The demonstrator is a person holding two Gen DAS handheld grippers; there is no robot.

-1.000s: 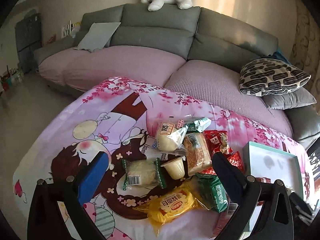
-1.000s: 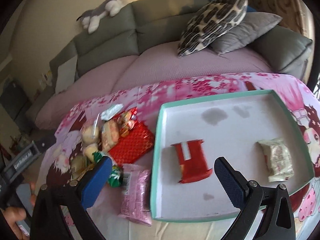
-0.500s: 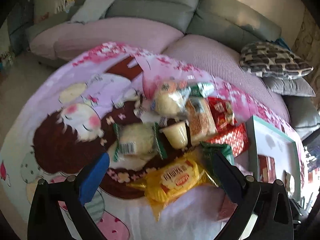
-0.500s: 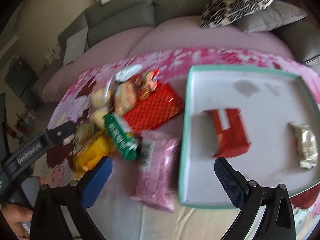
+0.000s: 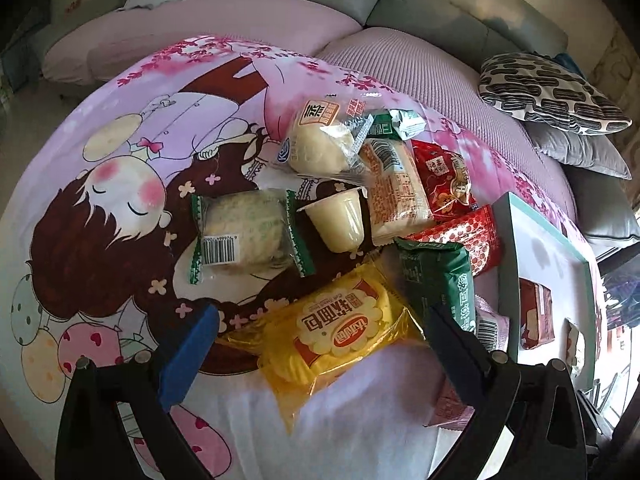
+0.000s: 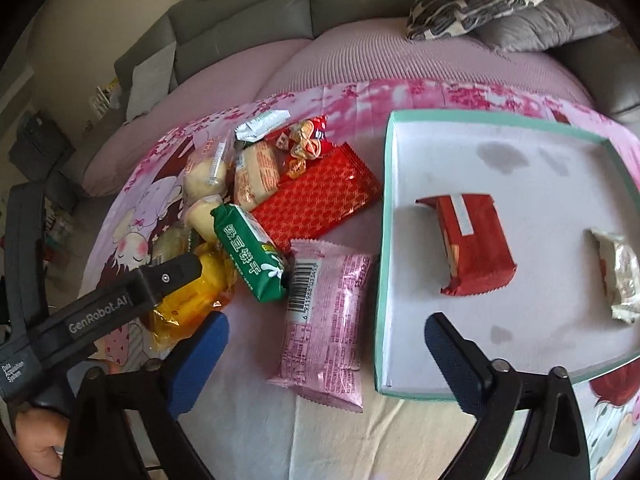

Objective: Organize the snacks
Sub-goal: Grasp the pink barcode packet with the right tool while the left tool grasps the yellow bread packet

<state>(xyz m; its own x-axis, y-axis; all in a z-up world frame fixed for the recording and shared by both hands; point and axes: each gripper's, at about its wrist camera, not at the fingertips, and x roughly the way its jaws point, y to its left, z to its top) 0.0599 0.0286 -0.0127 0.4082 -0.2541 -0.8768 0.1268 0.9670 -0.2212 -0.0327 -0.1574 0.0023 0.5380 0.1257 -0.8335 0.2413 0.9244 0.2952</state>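
So the snacks are mostly heaped on a cartoon-print cloth [image 5: 132, 184] spread over the counter, with a grey sofa [image 6: 240, 28] on the far side. The left claw [image 5: 320, 344] is spread wide, pointing down at the yellow packet [image 5: 340, 332], which lies between its blue pads without either one pressing on it. Just right of that is a green packet [image 5: 436, 280], and farther back there's a pudding cup [image 5: 340, 220] on its side, a green-edged cake wrapper [image 5: 244, 232], a clear-bagged bun [image 5: 320, 148] and a couple of red bags behind. The right claw [image 6: 326, 354] is also wide, though its jaws have just been closing a bit, and it hangs over the pink packet [image 6: 324, 320], which sits just left of the teal-rimmed tray [image 6: 384, 240]; the pads aren't on it. In the tray lie a red packet [image 6: 472, 240] and a pale silvery one [image 6: 616, 276] toward the right edge. The big red patterned bag [image 6: 320, 196] lies just left of the tray's far corner.
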